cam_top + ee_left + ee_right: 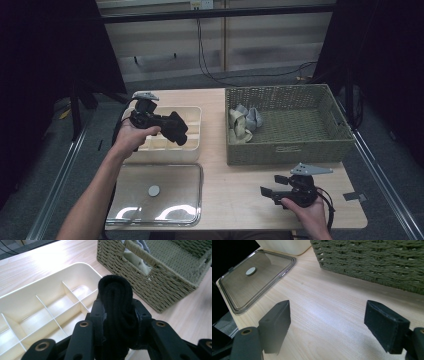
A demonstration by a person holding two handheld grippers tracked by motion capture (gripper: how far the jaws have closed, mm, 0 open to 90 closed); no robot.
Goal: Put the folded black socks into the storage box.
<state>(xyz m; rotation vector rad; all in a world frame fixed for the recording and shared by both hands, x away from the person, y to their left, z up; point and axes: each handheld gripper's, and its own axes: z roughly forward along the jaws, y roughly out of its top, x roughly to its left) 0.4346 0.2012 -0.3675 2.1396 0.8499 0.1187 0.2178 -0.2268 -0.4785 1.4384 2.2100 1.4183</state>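
Pale wood surface carries our work: our left hand-held gripper pinches a rolled black sock above the cream divided organizer, ready for a compartment. Our right hand-held gripper waits spread near the wicker basket holding more socks.

1. The high view is dim overall; the surroundings of the table sink into near black at both sides.
2. Light falls from above: the clear lid beside the table's near edge carries two white glare streaks.
3. In the left gripper view, a bright sheen washes out the tabletop beyond the cream tray, and the nearest black parts are soft.
4. In the right gripper view, a pale glare patch lies on the wood between the jaws, which are slightly blurred.
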